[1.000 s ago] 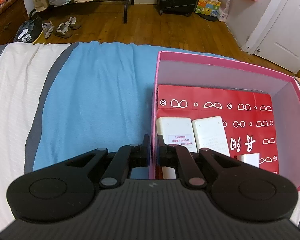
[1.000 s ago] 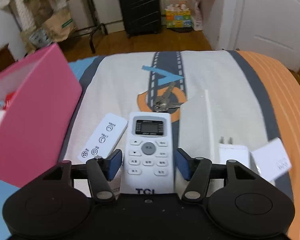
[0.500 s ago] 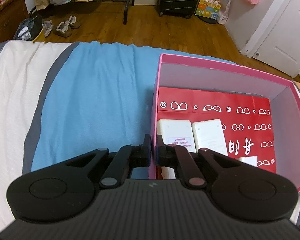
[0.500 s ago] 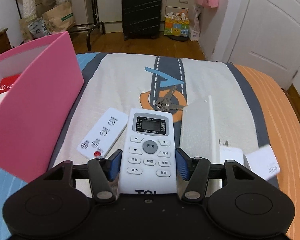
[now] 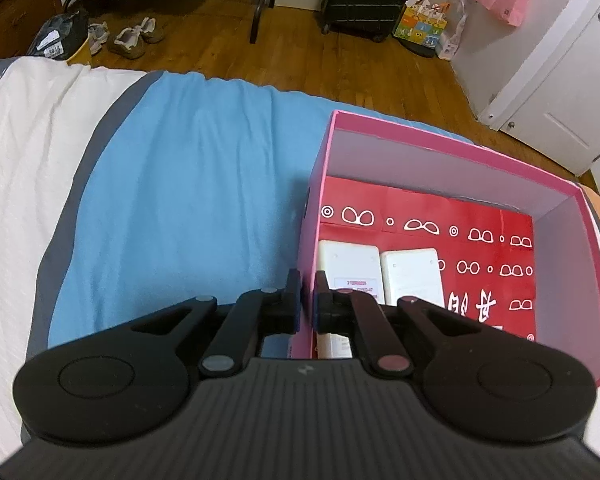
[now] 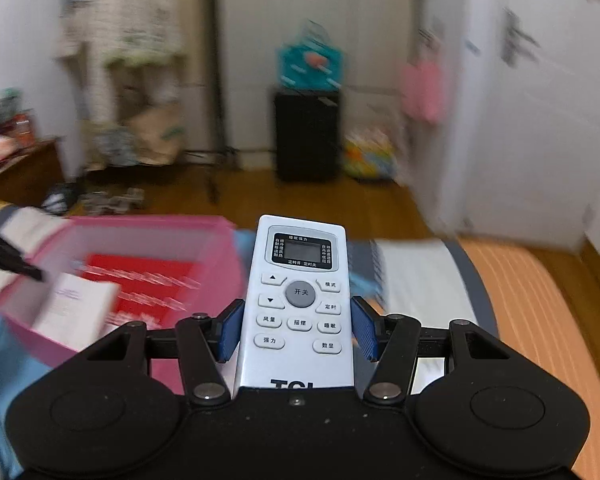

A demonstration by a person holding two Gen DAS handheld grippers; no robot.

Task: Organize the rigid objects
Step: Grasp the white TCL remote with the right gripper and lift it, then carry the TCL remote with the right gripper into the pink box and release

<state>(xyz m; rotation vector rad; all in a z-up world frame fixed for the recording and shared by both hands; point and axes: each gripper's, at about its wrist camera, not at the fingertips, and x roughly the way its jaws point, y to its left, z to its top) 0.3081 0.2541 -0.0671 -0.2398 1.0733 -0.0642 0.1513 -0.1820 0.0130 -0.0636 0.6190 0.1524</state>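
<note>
White and plastic, the long TCL remote control (image 6: 300, 300) sits tight between the blue pads of my right gripper (image 6: 296, 330), up in the air over the bed, just right of the pink cardboard box (image 6: 148, 226). My left gripper (image 5: 308, 300) has its jaws pinched shut on the pink box's left wall, and two flat white boxes (image 5: 380, 272) lie inside on red paper.

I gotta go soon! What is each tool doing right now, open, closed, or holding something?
Left tool: closed on the pink box wall.
Right tool: closed on the white remote.
</note>
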